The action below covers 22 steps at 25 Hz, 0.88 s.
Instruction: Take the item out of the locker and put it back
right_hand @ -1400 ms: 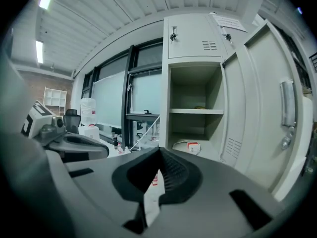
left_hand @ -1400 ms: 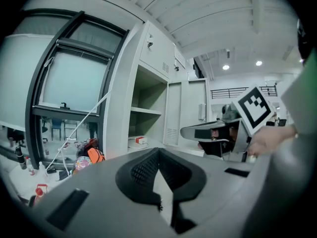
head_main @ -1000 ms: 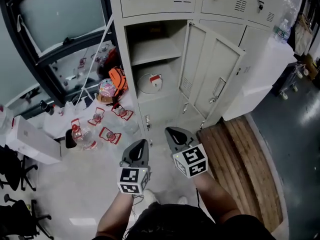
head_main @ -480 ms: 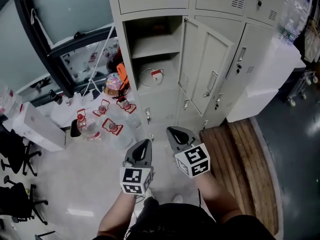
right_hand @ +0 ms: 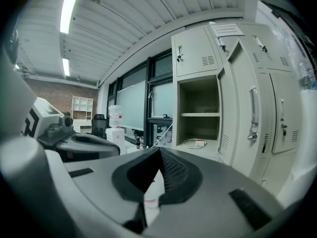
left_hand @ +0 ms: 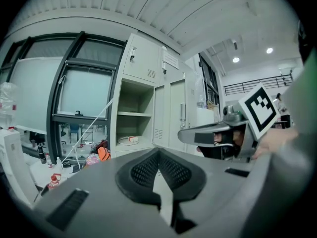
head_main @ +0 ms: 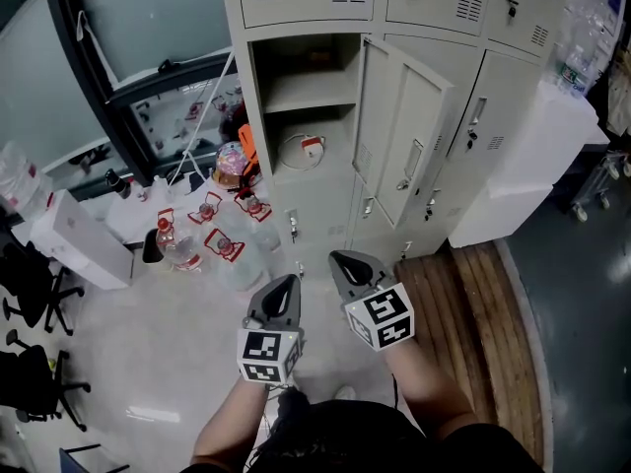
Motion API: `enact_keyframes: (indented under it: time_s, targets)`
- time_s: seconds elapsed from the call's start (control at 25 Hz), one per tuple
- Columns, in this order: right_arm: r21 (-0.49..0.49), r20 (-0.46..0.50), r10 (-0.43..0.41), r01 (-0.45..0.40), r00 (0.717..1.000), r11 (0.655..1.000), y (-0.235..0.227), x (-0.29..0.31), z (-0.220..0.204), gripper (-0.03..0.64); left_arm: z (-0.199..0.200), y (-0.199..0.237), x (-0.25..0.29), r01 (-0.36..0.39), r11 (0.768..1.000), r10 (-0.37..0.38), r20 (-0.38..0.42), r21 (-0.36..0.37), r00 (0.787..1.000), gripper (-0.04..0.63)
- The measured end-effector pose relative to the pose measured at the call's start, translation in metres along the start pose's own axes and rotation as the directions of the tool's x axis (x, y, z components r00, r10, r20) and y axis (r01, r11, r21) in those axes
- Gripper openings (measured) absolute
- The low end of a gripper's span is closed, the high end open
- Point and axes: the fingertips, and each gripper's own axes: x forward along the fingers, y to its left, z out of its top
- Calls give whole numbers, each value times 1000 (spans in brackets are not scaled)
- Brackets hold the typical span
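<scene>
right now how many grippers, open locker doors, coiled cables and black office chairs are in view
grippers: 2 (left gripper, right gripper)
open locker door: 1
coiled cable: 1
black office chairs: 2
total: 6

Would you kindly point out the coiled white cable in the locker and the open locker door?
coiled white cable [head_main: 310, 147]: head view, on its red-and-white tag.
open locker door [head_main: 392, 126]: head view, on its inner panel.
</scene>
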Motion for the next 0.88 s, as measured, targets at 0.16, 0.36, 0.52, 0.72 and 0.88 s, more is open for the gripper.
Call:
enact_keyframes:
  time_s: [0.16,0.36,0.52,0.72,0.88]
  targets:
    - [0,1,2,-2,1000,1000,-3,-6,-1,0,2,-8,0,2,1000,-2,0,1,1000,3]
    - [2,3,2,-2,1000,1000,-7,-11,-3,0,2,-15,2,5,1000,-5,-8,5,1000,3]
    - [6,4,5,-5,1000,1000,-8,-15,-5,0,3,-20,3,7,1000,-7,-2,9,1000,3]
    - [12,6,2,-2,1000,1000,-11,-14,-5,0,2,-21,5,9,1000,-9,-5,14,1000,3]
    - [16,9,4,-4,1000,1000,-12,-12,-6,0,-2,-21,6,10,1000,-9,-16,15,1000,3]
